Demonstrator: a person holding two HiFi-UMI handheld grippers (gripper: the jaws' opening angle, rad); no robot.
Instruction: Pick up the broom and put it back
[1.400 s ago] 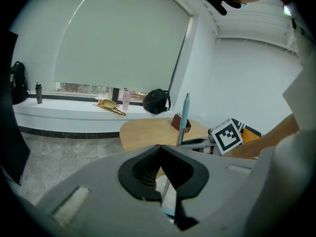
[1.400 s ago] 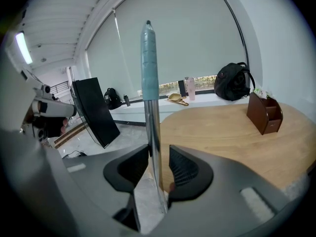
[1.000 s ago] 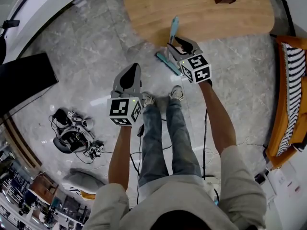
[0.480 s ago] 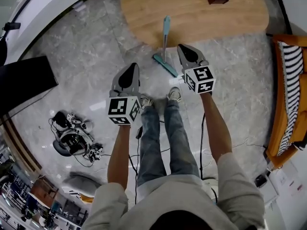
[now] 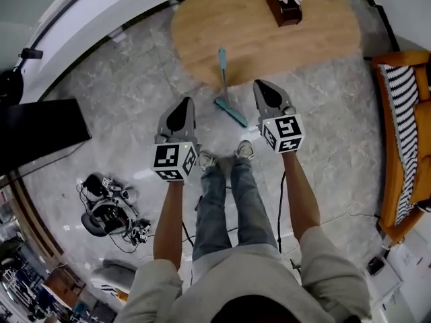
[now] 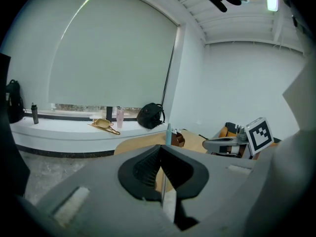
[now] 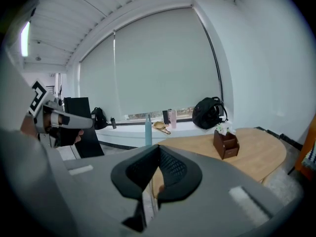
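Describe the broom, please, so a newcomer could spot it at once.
Find the oval wooden table on the grey floor. The broom stands against its near edge, head on the floor. It alone is slim and teal; the brown box sits on the tabletop.

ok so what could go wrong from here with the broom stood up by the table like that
The broom seems propped only against the curved edge of the wooden table, its head on smooth stone floor, so it might slide and fall. The left gripper and right gripper are both shut and empty, so nothing would catch it. A cable trails beside the person's legs, a possible trip risk.
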